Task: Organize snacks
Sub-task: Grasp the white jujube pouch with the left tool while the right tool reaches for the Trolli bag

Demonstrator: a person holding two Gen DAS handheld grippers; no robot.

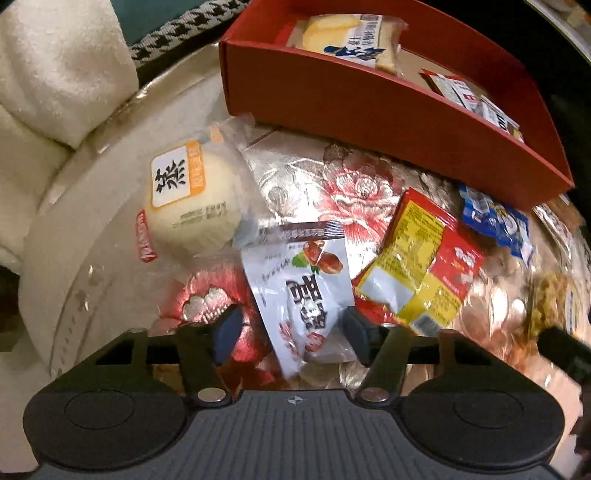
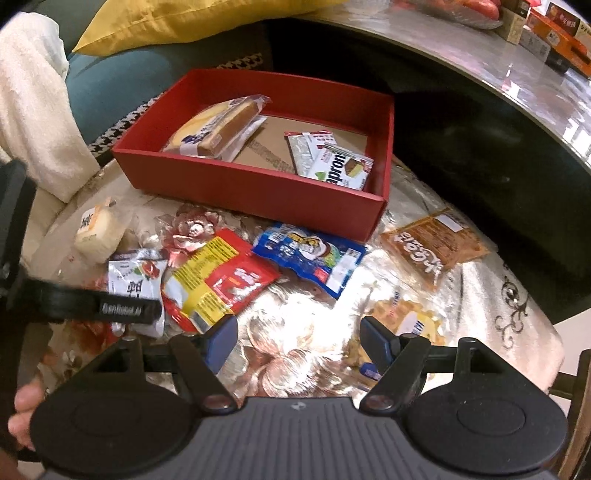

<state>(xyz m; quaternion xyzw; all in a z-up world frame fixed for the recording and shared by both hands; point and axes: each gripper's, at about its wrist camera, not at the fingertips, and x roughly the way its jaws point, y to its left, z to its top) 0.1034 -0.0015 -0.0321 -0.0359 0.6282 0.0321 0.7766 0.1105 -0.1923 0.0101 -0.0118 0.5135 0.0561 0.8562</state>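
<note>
A red box (image 2: 258,192) (image 1: 369,122) holds a cake pack (image 2: 214,129) and a white wafer pack (image 2: 332,162). Loose snacks lie on the floral cloth in front of it. My left gripper (image 1: 290,328) is open with its jaws either side of a white date packet (image 1: 306,295), low over it. A round bun pack (image 1: 192,206) lies to its left, a red-yellow packet (image 1: 417,266) to its right. My right gripper (image 2: 299,341) is open and empty above bare cloth, with a yellow waffle pack (image 2: 410,321) by its right finger.
A blue packet (image 2: 310,258) and a brown packet (image 2: 436,243) lie near the box's front. A white towel (image 2: 33,110) and a yellow cushion (image 2: 177,22) are at the back left. A second table (image 2: 517,74) with boxes stands at the right.
</note>
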